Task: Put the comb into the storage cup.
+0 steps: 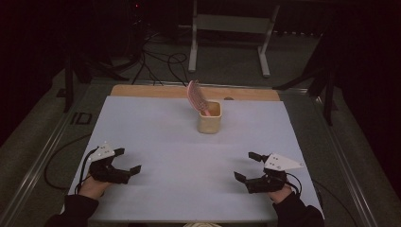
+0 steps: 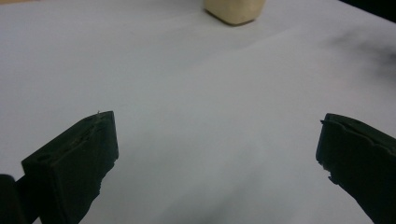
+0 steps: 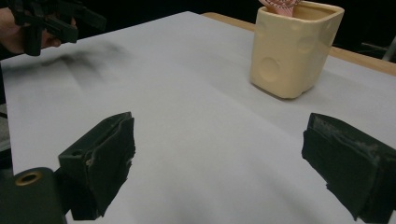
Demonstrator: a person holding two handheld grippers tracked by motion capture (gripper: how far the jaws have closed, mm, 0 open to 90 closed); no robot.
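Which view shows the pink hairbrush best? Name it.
The high view: the pink hairbrush shows whole, leaning in the cream cup. The right gripper view catches just a cropped pink bit at the cup's rim; the left gripper view has the cup's base.

Two forearms in dark sleeves come in from the six o'clock edge of the high view. The left gripper [image 1: 126,161] sits at about eight o'clock, held in the left hand [image 1: 92,187], its jaws spread wide and aimed toward two o'clock. The right gripper [image 1: 245,166] sits at about four o'clock in the right hand [image 1: 280,193], jaws also parted — aimed toward ten o'clock. Each carries a grey three-cornered plate on top. The two are well apart, both low over the surface — nothing between either pair of jaws.
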